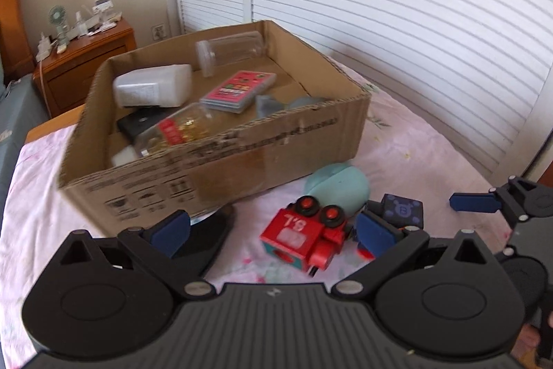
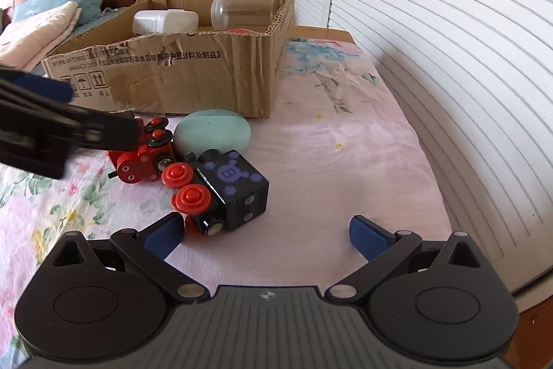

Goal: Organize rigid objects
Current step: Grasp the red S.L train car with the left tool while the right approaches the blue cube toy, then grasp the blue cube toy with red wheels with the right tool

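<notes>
left wrist view: left gripper spread wide, nothing between the blue pads. it hangs low over the bedsheet, just short of the cardboard box. the red toy train car lies tipped on its side between the fingers' line and the box, wheels up, touching the pale green oval case behind it. a black toy block with purple dots sits just beside the right pad. the box already holds a white bottle, a clear jar, a pink card pack, a jar of gold bits and some grey and black pieces i can't make out. the right gripper shows at the far right edge, one blue pad visible.

right wrist view: right gripper also wide and empty, resting low over the sheet. the black block with red wheels lies just ahead, nearer the left pad, tilted on its side. the red car is behind it, partly hidden by the left gripper reaching in from the left. the green case sits against the box wall.

handling, my guess: both toy cars look like painted wood, so stiff, light, not fragile. the paint is glossy and may slip, and the round wheels would roll out of a pinch. best hold is across the flat sides of the body. the soft sheet gives, so the pads can press down around the toy.
</notes>
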